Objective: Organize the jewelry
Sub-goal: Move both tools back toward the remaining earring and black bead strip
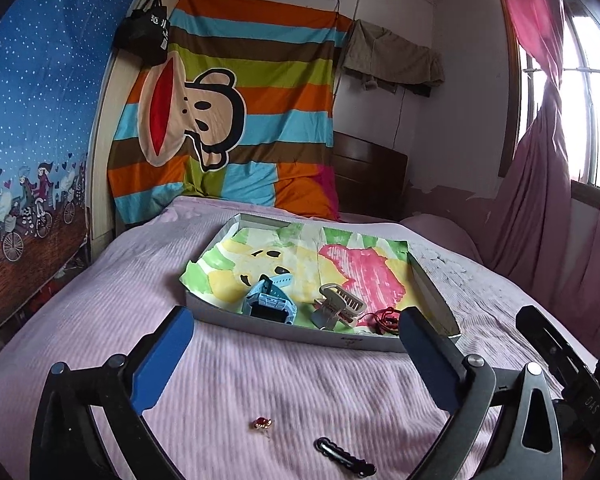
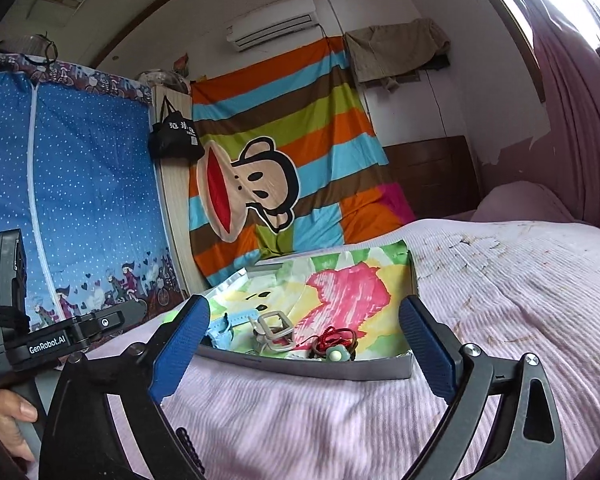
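Pink bedspread (image 1: pixel 260 380) | both claws, left claw (image 1: pixel 296 360) and right claw (image 2: pixel 304 356), gaping empty | red earring (image 1: pixel 262 423) and black clip (image 1: pixel 344 456) waiting lower centre | advising centring, then closing gently, carrying into tray (image 1: pixel 300 334).

black hair clip (image 1: pixel 345 457): bottom edge crops it | red cord (image 1: pixel 384 317): partly behind tool finger

"GenRobot.AI" and small "Data Acquisition System" printed on the other handheld device (image 2: pixel 48 346), lower left of right wrist view; "DAS" on black device body (image 1: pixel 590 406), lower right of left wrist view.
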Available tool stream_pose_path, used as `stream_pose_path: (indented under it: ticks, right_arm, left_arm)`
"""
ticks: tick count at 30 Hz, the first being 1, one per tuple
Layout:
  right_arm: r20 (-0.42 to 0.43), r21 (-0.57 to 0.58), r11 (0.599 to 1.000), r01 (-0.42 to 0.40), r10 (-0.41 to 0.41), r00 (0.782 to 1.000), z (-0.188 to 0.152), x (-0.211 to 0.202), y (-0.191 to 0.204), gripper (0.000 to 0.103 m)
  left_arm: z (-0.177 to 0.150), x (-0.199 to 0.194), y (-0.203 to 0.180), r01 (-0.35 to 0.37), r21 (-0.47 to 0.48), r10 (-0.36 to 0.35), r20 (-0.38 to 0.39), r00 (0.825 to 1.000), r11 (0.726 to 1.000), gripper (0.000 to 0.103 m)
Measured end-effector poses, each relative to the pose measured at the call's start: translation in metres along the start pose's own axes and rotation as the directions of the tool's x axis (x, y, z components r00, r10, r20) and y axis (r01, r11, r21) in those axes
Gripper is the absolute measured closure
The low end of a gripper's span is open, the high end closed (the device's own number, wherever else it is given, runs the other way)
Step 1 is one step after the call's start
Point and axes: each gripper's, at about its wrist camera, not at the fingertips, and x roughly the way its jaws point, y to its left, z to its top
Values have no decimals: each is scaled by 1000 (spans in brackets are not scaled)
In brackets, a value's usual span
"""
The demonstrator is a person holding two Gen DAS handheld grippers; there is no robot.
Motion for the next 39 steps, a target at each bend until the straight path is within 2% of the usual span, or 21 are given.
stream_pose_path:
  ticks: [4,17,26,33,39]
  right_arm:
    - [-7,-6,1000,-18,18,1000,0,-10,8,1]
    - [-30,-44,997,-67,66,997,-13,-33,28,1]
    - [-186,-96,991,-91,72,980,-37,-19,40,1]
    - [-255,-100,988,-117,88,963,-47,-12,40,1]
    - [-338,-65,991,-114,86,937,-57,3,36,1]
  left_arm:
    - [-5,-15,8,-24,14,24,1,1000,1000,0]
    - [-21,-46,26,-79,72,80,-11,997,994,0]
    - [-30,-47,41,-70,39,72,-74,995,997,0]
    - [-35,-41,43,-72,49,77,-125,989,996,0]
    - [-37,-33,46,-68,39,74,-167,983,997,0]
